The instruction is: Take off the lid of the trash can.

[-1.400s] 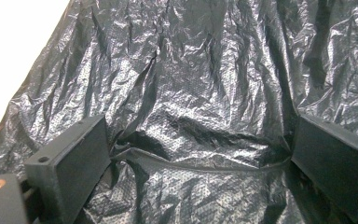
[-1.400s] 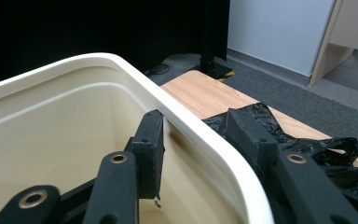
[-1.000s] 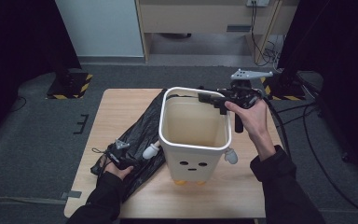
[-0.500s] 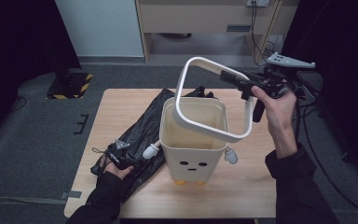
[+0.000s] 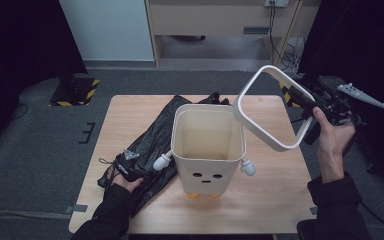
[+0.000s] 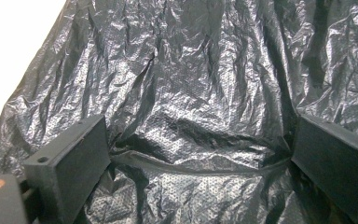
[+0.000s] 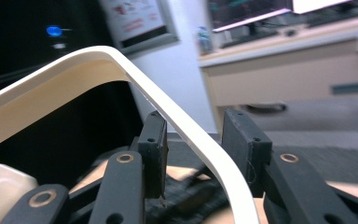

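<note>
Hiding half the bag point(image 5: 150, 145) — bin point(image 5: 207, 150).

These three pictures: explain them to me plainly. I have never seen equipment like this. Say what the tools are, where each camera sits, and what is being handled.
A person works at a wooden table with a hand-held two-jaw tool in each hand. The high view looks down from above. The other two cameras ride on the tools and look along their black jaws.

The right gripper holds a white rim ring, lifted off and to the side of the cream bin, which has a small face on its front. In the right gripper view the ring runs between the jaws.

The left gripper rests on a black plastic bag spread beside the bin. Its jaws stand wide apart over the crinkled plastic, gripping nothing.
</note>
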The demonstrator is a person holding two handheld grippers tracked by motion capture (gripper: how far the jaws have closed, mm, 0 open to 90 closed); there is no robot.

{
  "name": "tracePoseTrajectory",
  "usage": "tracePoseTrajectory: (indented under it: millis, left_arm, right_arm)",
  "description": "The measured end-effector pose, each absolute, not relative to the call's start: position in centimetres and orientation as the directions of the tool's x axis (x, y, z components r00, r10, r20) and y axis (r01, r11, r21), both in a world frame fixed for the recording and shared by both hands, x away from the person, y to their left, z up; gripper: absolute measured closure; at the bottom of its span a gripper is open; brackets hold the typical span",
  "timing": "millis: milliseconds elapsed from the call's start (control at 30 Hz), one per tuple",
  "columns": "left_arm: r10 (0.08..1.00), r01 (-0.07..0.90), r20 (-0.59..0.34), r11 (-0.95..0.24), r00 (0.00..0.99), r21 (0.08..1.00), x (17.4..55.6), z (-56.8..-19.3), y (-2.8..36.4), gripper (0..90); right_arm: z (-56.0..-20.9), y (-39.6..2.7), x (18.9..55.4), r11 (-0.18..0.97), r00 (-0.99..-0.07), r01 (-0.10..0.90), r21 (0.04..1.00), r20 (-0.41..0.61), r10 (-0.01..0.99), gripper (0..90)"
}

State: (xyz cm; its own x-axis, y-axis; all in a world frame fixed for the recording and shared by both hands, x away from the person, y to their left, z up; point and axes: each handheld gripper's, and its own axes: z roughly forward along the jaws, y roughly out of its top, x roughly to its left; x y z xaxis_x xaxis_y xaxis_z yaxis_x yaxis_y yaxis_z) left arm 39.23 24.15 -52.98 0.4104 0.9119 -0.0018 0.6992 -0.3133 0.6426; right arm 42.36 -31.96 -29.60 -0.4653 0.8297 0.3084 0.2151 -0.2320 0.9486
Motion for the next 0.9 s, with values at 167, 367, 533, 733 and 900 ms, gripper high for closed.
tracePoseTrajectory:
  millis: [167, 367, 533, 733, 900]
  left_arm:
    - [0.912, 0.699, -0.002, -0.313, 0.410, 0.643, 39.2, -53.0, 24.1, 3.2]
    - [0.909, 0.698, -0.003, -0.318, 0.417, 0.642, 39.2, -53.0, 24.1, 2.1]
    - [0.904, 0.700, -0.001, -0.331, 0.428, 0.633, 39.3, -53.0, 23.8, 0.0]
    - [0.904, 0.705, -0.001, -0.333, 0.428, 0.627, 39.3, -53.0, 23.8, 0.0]
    - [0.915, 0.714, -0.004, -0.312, 0.404, 0.627, 39.2, -52.9, 23.6, 0.1]
  right_arm:
    - [-33.9, -34.2, 42.7, -0.285, -0.384, 0.255, 0.924, 0.367, 0.847, 61.7]
    - [-38.2, -35.0, 43.1, -0.221, -0.311, 0.328, 0.918, 0.326, 0.893, 61.2]
    - [-42.2, -34.5, 43.2, -0.150, -0.296, 0.427, 0.892, 0.294, 0.909, 61.3]
    - [-45.5, -34.4, 43.4, -0.042, -0.290, 0.516, 0.856, 0.221, 0.931, 61.3]
    - [-48.2, -34.4, 43.6, 0.031, -0.306, 0.597, 0.802, 0.191, 0.933, 61.2]
